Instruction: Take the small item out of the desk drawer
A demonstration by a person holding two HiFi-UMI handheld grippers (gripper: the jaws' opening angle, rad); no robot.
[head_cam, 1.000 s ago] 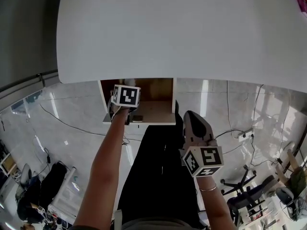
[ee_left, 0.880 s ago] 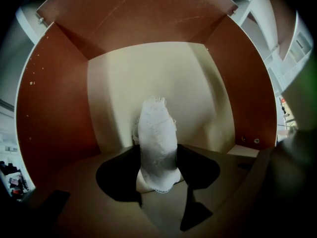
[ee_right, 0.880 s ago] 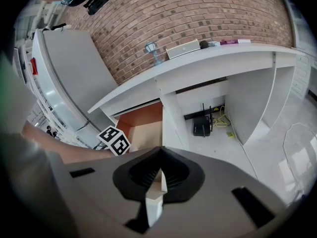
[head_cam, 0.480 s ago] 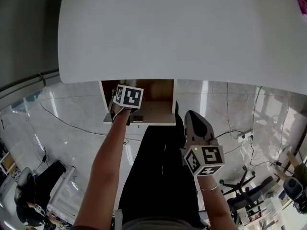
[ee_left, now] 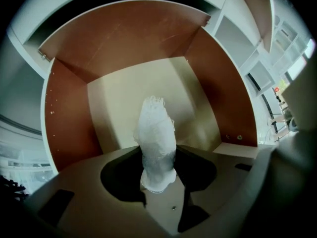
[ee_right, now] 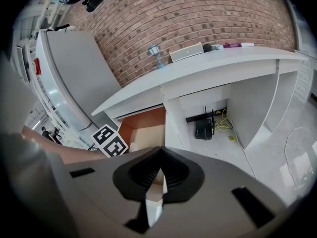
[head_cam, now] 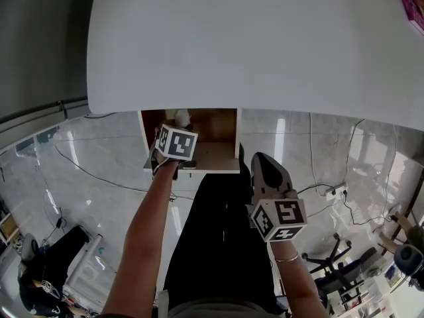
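Note:
The desk drawer [head_cam: 218,154] stands pulled out under the white desk top [head_cam: 265,45]; its brown walls and pale floor [ee_left: 119,98] fill the left gripper view. My left gripper [head_cam: 171,156] points straight down over the drawer's left half. Its jaws have just been closing and now grip a small white mesh-like item [ee_left: 157,143], which stands up between them [ee_left: 157,157]. A white bit [head_cam: 181,117] shows just past the marker cube. My right gripper [head_cam: 268,174] hangs over the person's dark lap, jaws together [ee_right: 159,152] and empty.
A small dark thing [head_cam: 189,165] lies at the drawer's front edge. Beside the drawer is the open kneehole with a black router and cables [ee_right: 204,128]. A brick wall [ee_right: 198,14] rises behind the desk. An office chair [head_cam: 338,260] stands on the glossy floor at right.
The left gripper has risen slightly over the drawer and its cube has tilted. A white bit now shows behind the cube. The right gripper has stayed put.

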